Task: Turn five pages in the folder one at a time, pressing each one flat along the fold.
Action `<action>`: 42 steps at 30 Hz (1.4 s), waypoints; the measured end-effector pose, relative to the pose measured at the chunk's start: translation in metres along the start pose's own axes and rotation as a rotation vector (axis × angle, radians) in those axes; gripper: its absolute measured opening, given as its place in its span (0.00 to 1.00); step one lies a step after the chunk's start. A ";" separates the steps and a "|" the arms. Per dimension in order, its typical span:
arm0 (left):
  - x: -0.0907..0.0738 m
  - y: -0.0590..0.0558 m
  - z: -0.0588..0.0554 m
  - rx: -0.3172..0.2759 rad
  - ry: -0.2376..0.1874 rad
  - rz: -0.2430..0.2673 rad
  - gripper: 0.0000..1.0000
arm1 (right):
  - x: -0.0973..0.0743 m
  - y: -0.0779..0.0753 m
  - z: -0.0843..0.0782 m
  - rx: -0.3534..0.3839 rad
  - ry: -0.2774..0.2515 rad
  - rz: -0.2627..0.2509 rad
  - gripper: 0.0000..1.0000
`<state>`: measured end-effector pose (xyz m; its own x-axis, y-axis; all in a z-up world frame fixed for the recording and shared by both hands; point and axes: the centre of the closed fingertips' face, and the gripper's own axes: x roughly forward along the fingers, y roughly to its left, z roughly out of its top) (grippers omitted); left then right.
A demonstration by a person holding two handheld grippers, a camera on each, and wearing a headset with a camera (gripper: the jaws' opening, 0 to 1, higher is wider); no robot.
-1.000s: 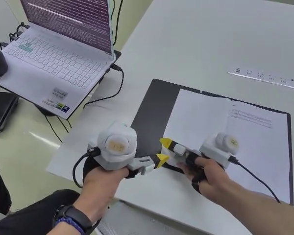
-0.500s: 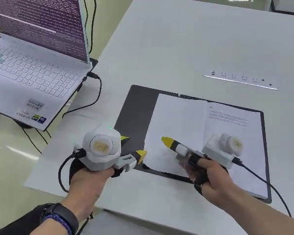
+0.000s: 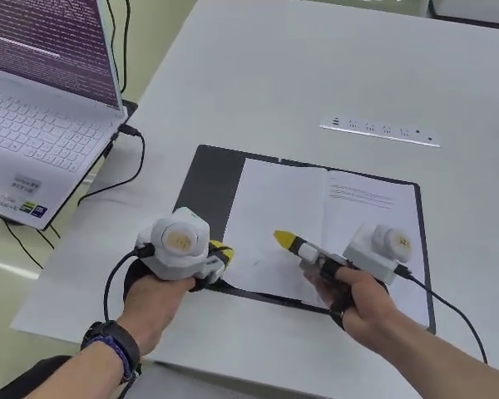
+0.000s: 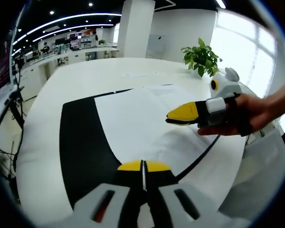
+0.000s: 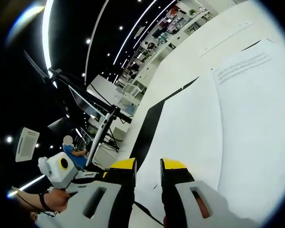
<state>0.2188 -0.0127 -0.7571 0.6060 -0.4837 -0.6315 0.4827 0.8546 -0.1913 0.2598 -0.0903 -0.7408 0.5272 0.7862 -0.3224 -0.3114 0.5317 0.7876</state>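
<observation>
Folder place: the folder [image 3: 201, 189] lies open and flat on the table [image 3: 258, 83], near the person's edge, with bare black cover on its 9 o'clock side
Folder long axis: 9 to 3 o'clock in the head view, turned a little clockwise; the fold [image 3: 323, 218] runs about 12 to 6
Pages: blank left page [image 3: 270, 199]; printed right page [image 3: 374, 229], its text at the 12 o'clock end
Right hand-held gripper [image 3: 285, 241]: jaws a slit apart, nothing between them; tips over the near part of the left page, pointing to 9 o'clock
Left hand-held gripper [image 3: 219, 253]: jaws together, empty; at the folder's near 9 o'clock corner, pointing toward 3 o'clock
Deciding relation: from the right tips the fold lies just beside at 3 o'clock, and the printed page's free edge further out the same way
Nearer hand: the right one, for both fold and free edge
Likely call: the right one would swing out to 3 o'clock for the page edge, while the left waits near the cover
</observation>
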 end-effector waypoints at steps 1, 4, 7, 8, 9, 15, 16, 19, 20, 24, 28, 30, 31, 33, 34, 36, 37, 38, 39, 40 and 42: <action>0.002 0.001 -0.003 -0.008 0.006 0.000 0.00 | -0.001 -0.001 0.001 0.001 -0.001 -0.001 0.18; 0.011 0.001 -0.015 -0.037 0.036 -0.003 0.00 | -0.002 -0.005 0.003 0.003 -0.004 -0.007 0.18; 0.016 0.002 -0.026 -0.047 0.068 0.004 0.00 | -0.004 -0.007 0.004 0.003 -0.008 -0.008 0.18; 0.017 0.002 -0.029 -0.047 0.076 0.005 0.00 | -0.004 -0.008 0.006 -0.007 -0.004 -0.009 0.18; 0.019 0.002 -0.032 -0.045 0.088 0.007 0.00 | -0.005 -0.009 0.006 -0.024 0.001 -0.008 0.17; 0.017 0.002 -0.028 -0.038 0.085 0.016 0.00 | -0.003 -0.015 0.014 -0.049 0.017 -0.006 0.17; 0.016 0.001 -0.028 -0.025 0.084 0.020 0.00 | -0.003 -0.017 0.016 -0.051 0.016 -0.006 0.17; 0.016 0.002 -0.028 -0.012 0.081 0.027 0.00 | -0.002 -0.022 0.024 -0.059 0.012 -0.006 0.16; 0.016 0.002 -0.028 -0.007 0.081 0.027 0.00 | -0.002 -0.024 0.026 -0.061 0.011 -0.007 0.16; 0.017 0.002 -0.027 0.012 0.087 0.022 0.00 | -0.002 -0.031 0.038 -0.068 -0.008 -0.010 0.14; 0.017 0.002 -0.027 0.017 0.092 0.018 0.00 | 0.000 -0.040 0.051 -0.069 -0.017 -0.017 0.12; 0.018 0.002 -0.028 0.016 0.088 0.023 0.00 | 0.000 -0.044 0.055 -0.072 -0.018 -0.021 0.12; 0.018 0.002 -0.028 0.017 0.088 0.024 0.00 | 0.000 -0.045 0.057 -0.073 -0.020 -0.022 0.11; 0.018 0.002 -0.028 0.020 0.086 0.028 0.00 | 0.001 -0.048 0.059 -0.067 -0.025 -0.026 0.10; 0.018 0.002 -0.028 0.017 0.085 0.030 0.00 | 0.001 -0.047 0.060 -0.063 -0.027 -0.029 0.10; 0.018 0.002 -0.028 0.017 0.085 0.030 0.00 | 0.002 -0.046 0.059 -0.065 -0.023 -0.033 0.09; 0.018 0.002 -0.028 0.019 0.085 0.029 0.00 | 0.002 -0.045 0.059 -0.071 -0.019 -0.034 0.08; 0.018 0.002 -0.028 0.022 0.085 0.028 0.00 | 0.002 -0.046 0.059 -0.078 -0.014 -0.036 0.07; 0.018 0.002 -0.028 0.026 0.086 0.027 0.00 | 0.003 -0.046 0.059 -0.080 -0.015 -0.039 0.07; 0.018 0.001 -0.028 0.029 0.086 0.026 0.00 | 0.003 -0.047 0.060 -0.078 -0.016 -0.040 0.06; 0.019 0.002 -0.028 0.026 0.085 0.024 0.00 | 0.003 -0.050 0.064 -0.063 -0.030 -0.047 0.06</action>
<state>0.2131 -0.0150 -0.7904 0.5622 -0.4440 -0.6976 0.4851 0.8603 -0.1566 0.3272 -0.1341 -0.7477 0.5656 0.7506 -0.3416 -0.3340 0.5873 0.7372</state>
